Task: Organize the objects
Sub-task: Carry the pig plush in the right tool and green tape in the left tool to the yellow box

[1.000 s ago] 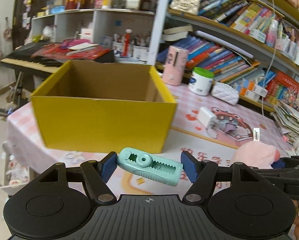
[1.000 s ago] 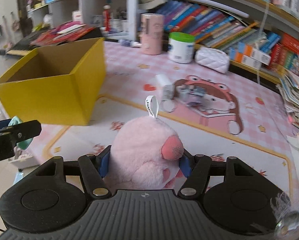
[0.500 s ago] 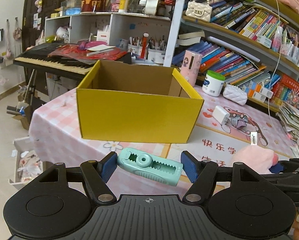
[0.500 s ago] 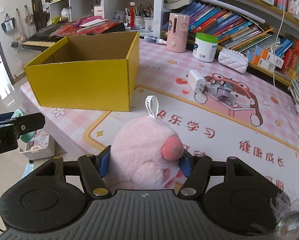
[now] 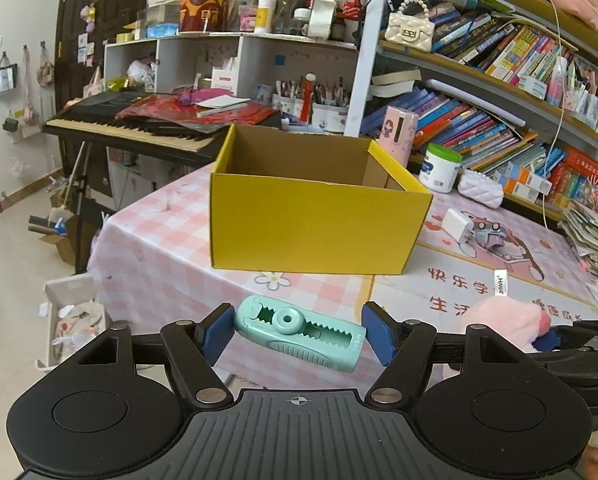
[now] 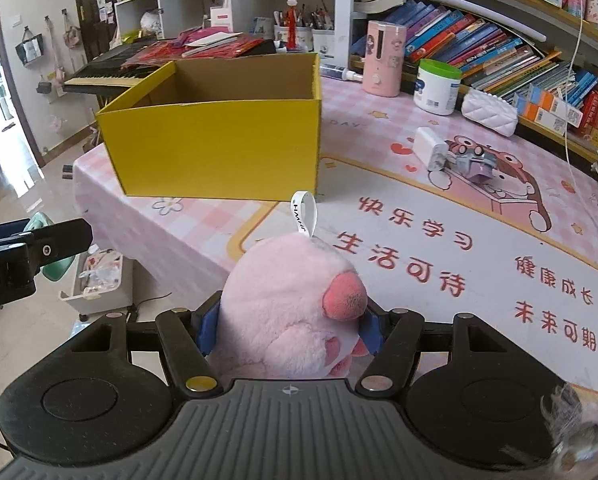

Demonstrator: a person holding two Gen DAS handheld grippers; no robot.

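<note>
My left gripper is shut on a mint-green toothed clip-like tool, held crosswise between the blue pads, off the table's near edge. My right gripper is shut on a pink plush toy with a white loop tag. The plush also shows at the right of the left wrist view. An open, empty yellow cardboard box stands on the pink checked tablecloth, well ahead of both grippers.
On the table beyond the box are a white charger with a small grey toy, a white tub with green lid, a pink canister and a white quilted pouch. Bookshelves line the right; a keyboard stands at the left. A white bin sits on the floor.
Both grippers have drawn back from the yellow box, which now looks smaller and farther; the table's near edge and floor have come into view. Both grips are unchanged.
</note>
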